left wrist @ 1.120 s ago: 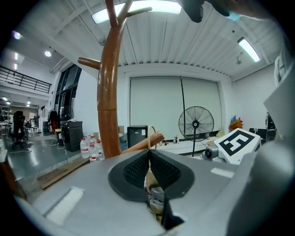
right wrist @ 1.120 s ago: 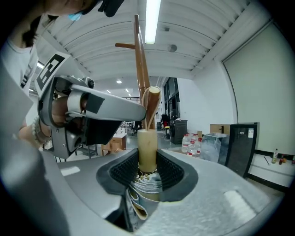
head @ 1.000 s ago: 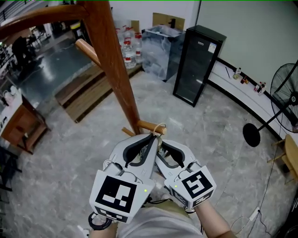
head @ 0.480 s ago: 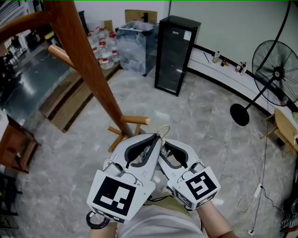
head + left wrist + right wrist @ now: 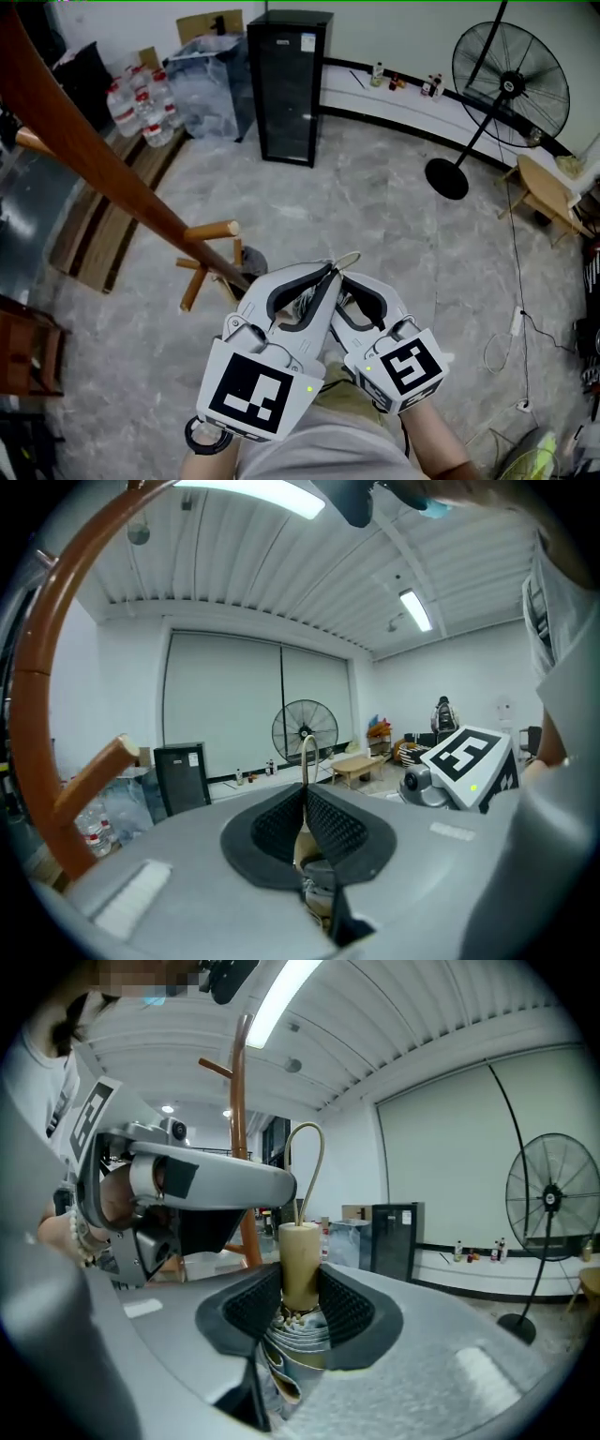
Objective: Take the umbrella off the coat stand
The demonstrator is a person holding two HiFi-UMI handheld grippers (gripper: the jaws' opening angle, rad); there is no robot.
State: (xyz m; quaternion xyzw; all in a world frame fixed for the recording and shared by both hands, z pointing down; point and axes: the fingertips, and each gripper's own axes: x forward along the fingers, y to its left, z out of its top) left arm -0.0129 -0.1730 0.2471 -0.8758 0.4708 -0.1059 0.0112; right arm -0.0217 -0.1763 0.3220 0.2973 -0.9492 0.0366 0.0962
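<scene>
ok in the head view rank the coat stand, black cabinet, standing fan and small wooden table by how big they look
1. coat stand, though it's nearest the camera
2. black cabinet and standing fan, too alike to split
3. small wooden table

Coat stand (image 5: 112, 164) left; cabinet (image 5: 286, 84) behind it, bottles (image 5: 136, 103) left of cabinet, fan (image 5: 511, 82) right

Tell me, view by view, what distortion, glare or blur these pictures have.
Head view: sharp and evenly lit, with even the far floor fan crisp. Left gripper view: dark round vignette, coat stand bent into an arc, ceiling light blown out. Right gripper view: same vignette, light strip glaring, umbrella handle in focus.
</scene>
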